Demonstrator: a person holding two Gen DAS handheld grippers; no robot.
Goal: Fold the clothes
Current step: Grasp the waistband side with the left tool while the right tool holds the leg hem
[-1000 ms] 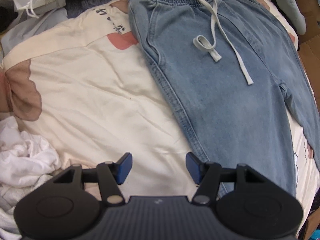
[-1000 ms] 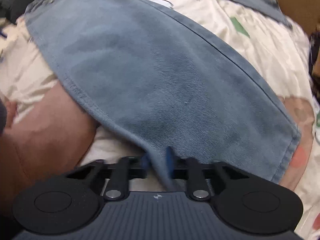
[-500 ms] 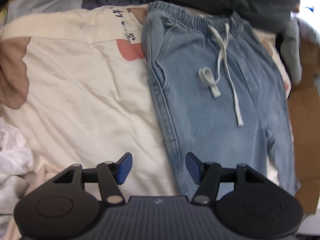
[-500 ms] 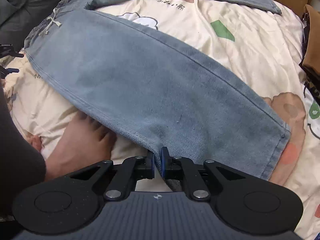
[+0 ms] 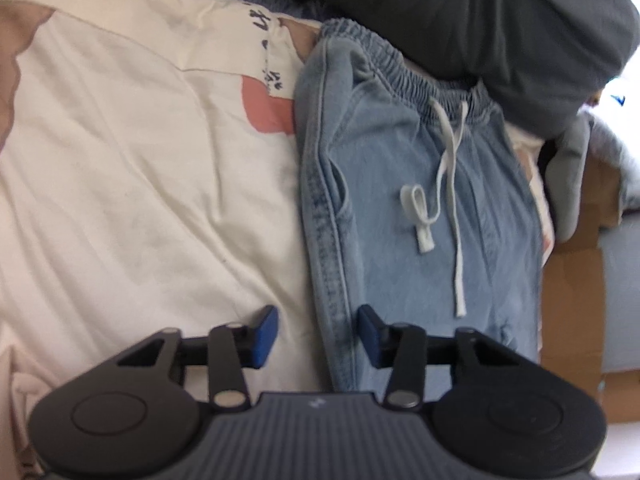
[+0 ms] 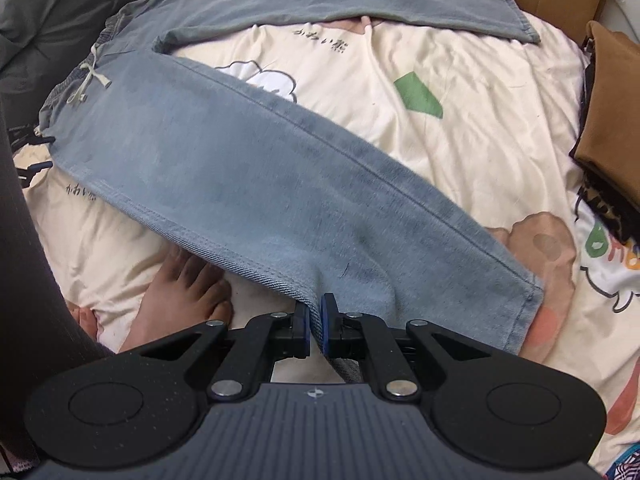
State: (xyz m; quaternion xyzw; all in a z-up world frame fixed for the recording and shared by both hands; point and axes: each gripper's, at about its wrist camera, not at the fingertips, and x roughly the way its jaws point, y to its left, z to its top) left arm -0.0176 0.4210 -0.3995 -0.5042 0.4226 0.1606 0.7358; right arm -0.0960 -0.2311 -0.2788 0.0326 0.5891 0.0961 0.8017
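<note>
The jeans (image 5: 432, 216) are running out of sight beneath the left gripper (image 5: 317, 330), whose jaws are closing with the side seam between the pads, not yet pressed. Their waistband, far ahead of that tool, is partly disappearing under a dark grey garment (image 5: 480, 20). Under the right gripper (image 6: 315, 330), the pinched denim edge is vanishing behind the tool's body. A bare foot (image 6: 184, 300) left of it is losing its toes beneath the trouser leg. A brown folded item (image 6: 612, 112) is being cropped by the frame's right edge.
</note>
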